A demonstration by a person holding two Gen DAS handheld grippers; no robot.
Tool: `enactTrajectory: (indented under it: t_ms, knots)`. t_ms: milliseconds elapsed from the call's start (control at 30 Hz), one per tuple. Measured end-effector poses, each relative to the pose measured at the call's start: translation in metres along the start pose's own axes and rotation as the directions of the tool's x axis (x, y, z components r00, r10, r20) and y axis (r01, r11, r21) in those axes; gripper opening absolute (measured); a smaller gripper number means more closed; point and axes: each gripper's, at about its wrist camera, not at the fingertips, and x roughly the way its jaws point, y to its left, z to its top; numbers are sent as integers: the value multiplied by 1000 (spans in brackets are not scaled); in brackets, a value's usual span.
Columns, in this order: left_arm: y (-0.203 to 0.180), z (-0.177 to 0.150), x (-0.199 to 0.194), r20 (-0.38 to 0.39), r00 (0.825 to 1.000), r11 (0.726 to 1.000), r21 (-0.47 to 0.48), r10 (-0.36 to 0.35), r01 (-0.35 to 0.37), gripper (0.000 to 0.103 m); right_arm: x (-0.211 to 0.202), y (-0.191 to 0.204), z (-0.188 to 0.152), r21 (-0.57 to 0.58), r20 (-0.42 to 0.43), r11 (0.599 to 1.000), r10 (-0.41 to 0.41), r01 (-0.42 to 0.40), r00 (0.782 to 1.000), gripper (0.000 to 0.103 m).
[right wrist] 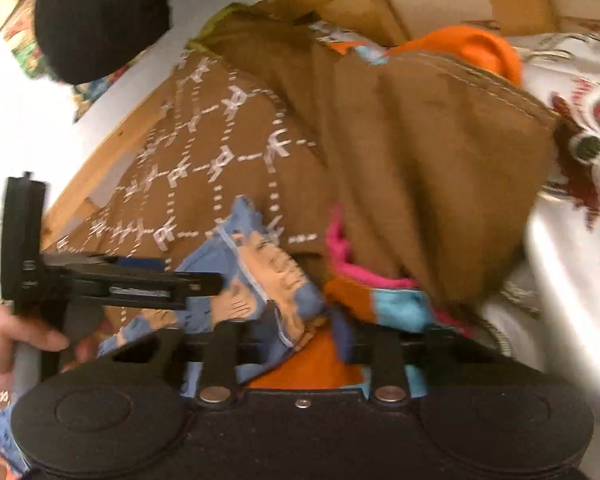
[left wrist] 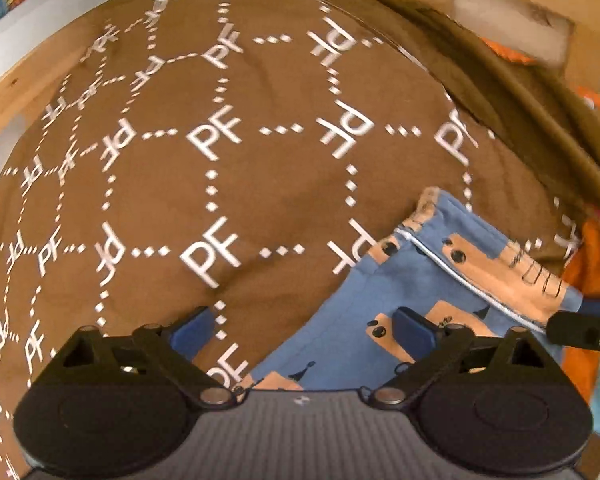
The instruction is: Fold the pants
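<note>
Blue pants [left wrist: 440, 280] lay on the brown PF-print blanket [left wrist: 220, 140]. Left tool [left wrist: 304, 324] spread wide over their edge. Right tool [right wrist: 300, 340] wide, fabric between its fingers.

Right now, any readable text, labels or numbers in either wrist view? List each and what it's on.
"PF": white letters repeated across the brown printed cloth, in a grid joined by dotted lines; alternate ones are printed upside down.
Same marks on that cloth in the right wrist view: too blurred to read.
Blue pants: picture print only, no letters legible.
Left gripper and right gripper: no legible markings.
No numbers anywhere.
</note>
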Motion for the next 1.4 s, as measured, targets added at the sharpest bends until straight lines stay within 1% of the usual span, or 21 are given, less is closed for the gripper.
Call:
enactTrajectory:
  t_ms: [67, 100, 200, 267, 367, 433, 467, 533, 633, 767, 800, 833, 900, 1000, 1033, 1100, 1133, 1167, 1233, 1333, 1400]
  knots:
    - [9, 5, -11, 17, 999, 997, -72, -28, 29, 96, -3, 0, 1, 7, 11, 1000, -3, 3, 1000, 15]
    - [13, 7, -18, 26, 998, 992, -114, -49, 52, 96, -5, 3, 0, -20, 24, 1000, -5, 5, 1000, 14]
    - [20, 12, -34, 25, 992, 973, -191, -124, 127, 89, -14, 28, -6, -209, 90, 977, -17, 35, 996, 13]
    - [22, 16, -43, 28, 982, 958, -217, -186, 187, 87, -20, 48, -16, -362, 142, 930, -11, 62, 990, 12]
    - [17, 28, -47, 14, 962, 926, -268, -271, 265, 85, -27, 73, -35, -558, 199, 823, 13, 102, 980, 12]
    - [13, 36, -45, -3, 948, 902, -307, -319, 303, 85, -26, 83, -47, -640, 197, 760, 25, 109, 980, 12]
    - [9, 40, -44, -10, 943, 895, -317, -333, 312, 85, -25, 86, -50, -663, 190, 741, 25, 110, 981, 12]
    - [-1, 43, -43, -44, 942, 899, -315, -334, 304, 85, -24, 91, -58, -705, 182, 701, 28, 111, 983, 12]
    - [-17, 51, -29, -122, 951, 928, -283, -284, 241, 80, -22, 98, -65, -752, 188, 648, 33, 123, 982, 12]
    - [-29, 51, -18, -166, 952, 938, -279, -256, 204, 75, -20, 98, -71, -786, 178, 607, 33, 122, 983, 12]
    - [-30, 51, -16, -175, 953, 941, -277, -248, 194, 66, -19, 99, -72, -789, 175, 602, 32, 120, 984, 12]
    - [-32, 51, -14, -185, 953, 944, -271, -242, 187, 44, -19, 99, -73, -792, 170, 599, 32, 117, 985, 12]
    - [-32, 48, -11, -205, 948, 943, -281, -243, 181, 16, -20, 99, -73, -794, 168, 597, 33, 115, 985, 12]
    - [-25, 42, -14, -175, 948, 928, -313, -265, 202, 12, -18, 101, -71, -788, 169, 604, 24, 120, 985, 13]
    - [-21, 40, -17, -159, 948, 921, -325, -276, 214, 11, -19, 100, -70, -784, 174, 608, 19, 127, 984, 15]
    - [-14, 36, -21, -133, 945, 903, -360, -300, 236, 11, -19, 100, -67, -775, 186, 616, 8, 142, 983, 27]
    - [-10, 33, -23, -122, 941, 892, -376, -316, 251, 11, -19, 99, -66, -771, 189, 620, 3, 146, 982, 37]
    - [-6, 31, -24, -113, 938, 884, -387, -326, 261, 11, -18, 98, -65, -767, 191, 625, 3, 148, 982, 42]
    - [-1, 27, -27, -96, 934, 871, -403, -345, 280, 11, -15, 96, -64, -762, 186, 631, 1, 144, 983, 46]
    - [7, 19, -32, -69, 925, 853, -417, -373, 313, 11, -12, 91, -60, -736, 169, 667, 21, 112, 985, 46]
    - [13, 17, -34, -47, 918, 836, -433, -394, 337, 11, -11, 89, -59, -725, 171, 681, 42, 97, 984, 35]
